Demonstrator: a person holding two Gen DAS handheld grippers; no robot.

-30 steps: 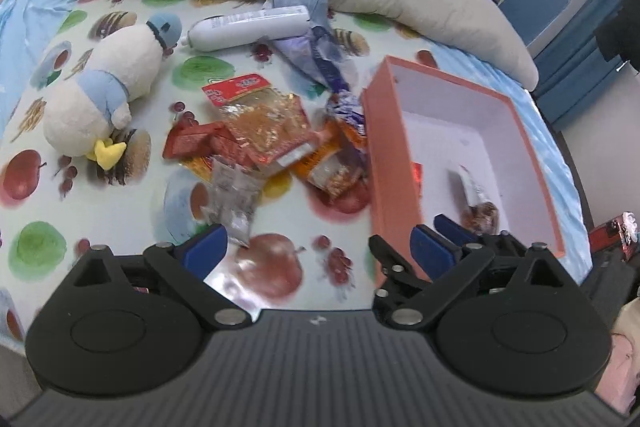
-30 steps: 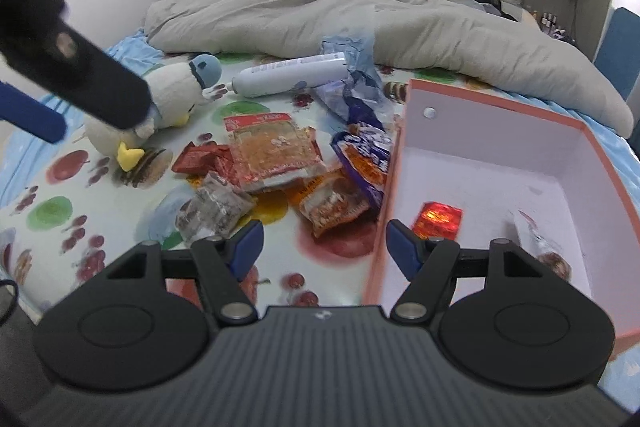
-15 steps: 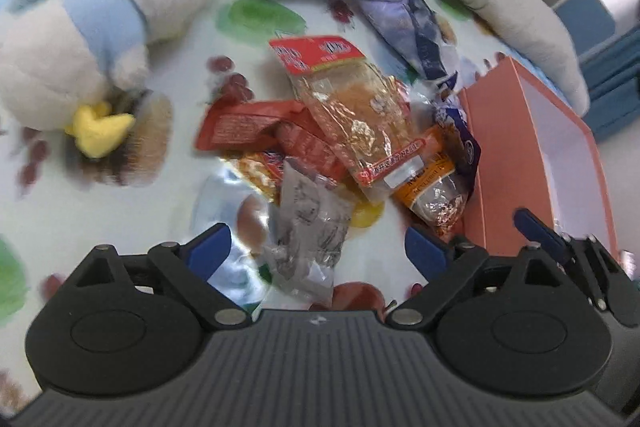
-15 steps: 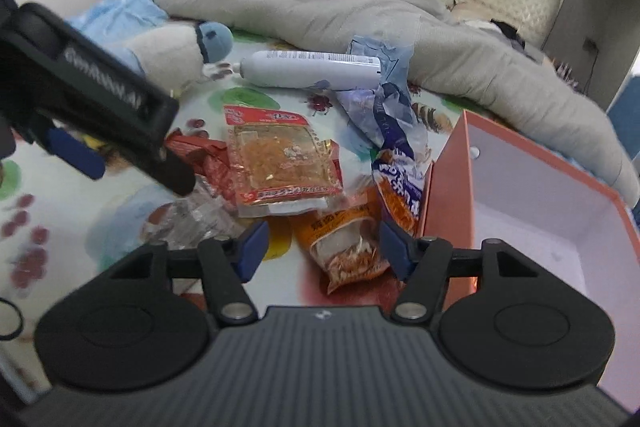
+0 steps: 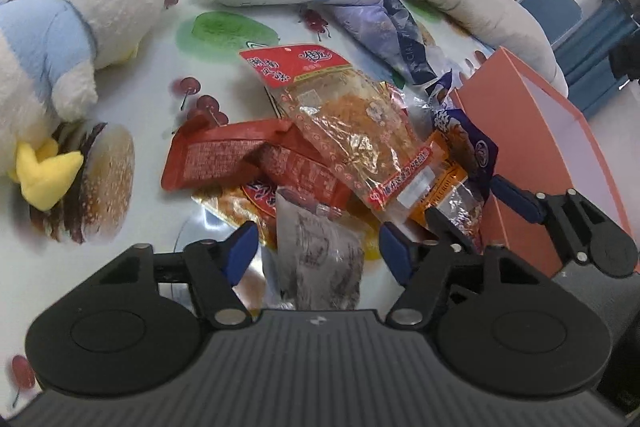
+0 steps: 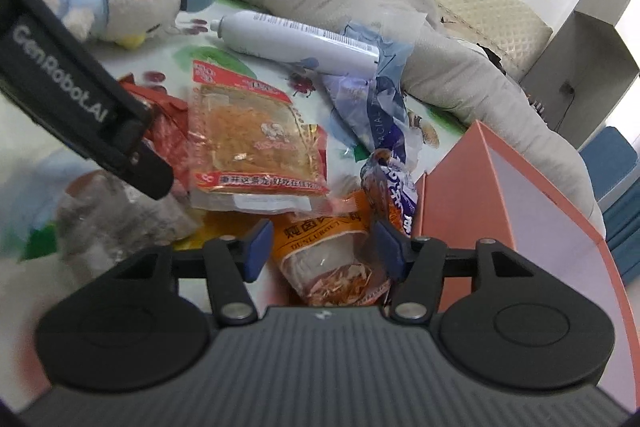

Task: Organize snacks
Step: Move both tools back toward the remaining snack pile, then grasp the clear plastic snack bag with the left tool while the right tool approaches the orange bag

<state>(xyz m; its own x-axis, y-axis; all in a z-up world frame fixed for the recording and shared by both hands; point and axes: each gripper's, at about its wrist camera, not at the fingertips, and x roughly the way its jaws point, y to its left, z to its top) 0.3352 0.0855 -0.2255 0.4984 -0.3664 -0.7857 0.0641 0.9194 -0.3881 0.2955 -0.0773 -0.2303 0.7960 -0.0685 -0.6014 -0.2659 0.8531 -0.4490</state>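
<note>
a glossy fruit-print sheet (image 5: 224, 39) covers the bed, crinkly snack packets heaped at centre frame. the left gripper (image 5: 318, 253) has just been closing; its jaws stand apart around a clear grey packet (image 5: 316, 259), pads not pressing. the right gripper (image 6: 322, 247), jaws apart, straddles an orange packet (image 6: 320, 255) beside the stiff orange box (image 6: 460, 207) at right.

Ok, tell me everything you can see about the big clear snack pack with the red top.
The clear snack pack is a flat, glossy plastic pouch with a red printed header, a red printed bottom strip and orange shredded filling showing through. It lies flat and slanted on top of the pile, overlapping the red packets and the orange packet. Neither tool touches it.
</note>
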